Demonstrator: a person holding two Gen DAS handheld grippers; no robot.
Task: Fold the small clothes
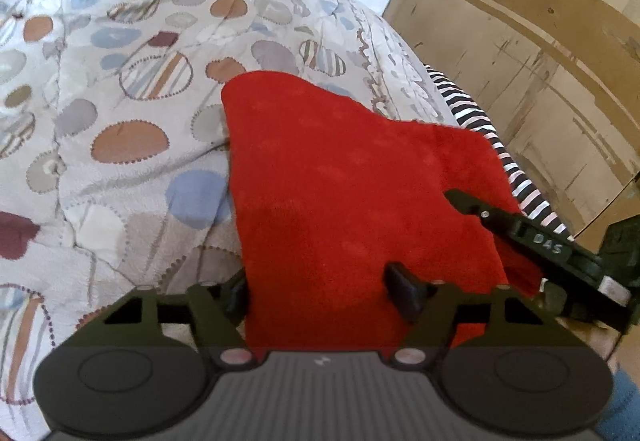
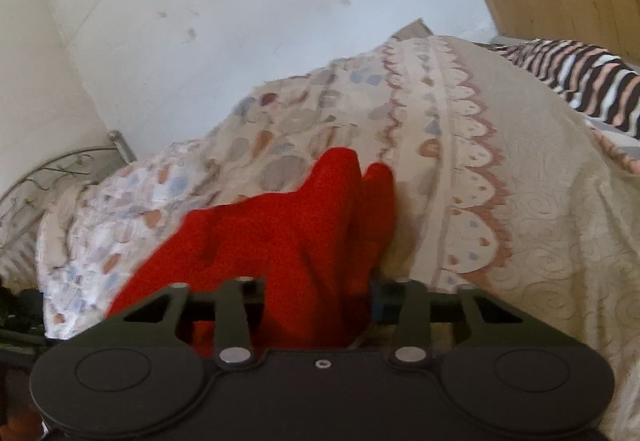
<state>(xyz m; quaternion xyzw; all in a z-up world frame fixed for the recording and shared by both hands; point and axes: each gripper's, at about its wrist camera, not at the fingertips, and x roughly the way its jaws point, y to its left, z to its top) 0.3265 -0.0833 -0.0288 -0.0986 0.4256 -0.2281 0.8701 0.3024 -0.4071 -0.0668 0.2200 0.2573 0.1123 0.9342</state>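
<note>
Lying lengthwise away, red cloth [image 1: 352,177] on quilt [image 1: 120,101]

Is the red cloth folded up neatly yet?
Not yet. The red cloth hangs bunched from both grippers, with loose folds in the right wrist view.

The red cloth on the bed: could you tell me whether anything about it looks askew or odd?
The red cloth is not lying flat. Both grippers hold it, and in the right wrist view it bunches into deep, uneven folds above the patterned bedspread. Nothing looks torn or spilled.
</note>
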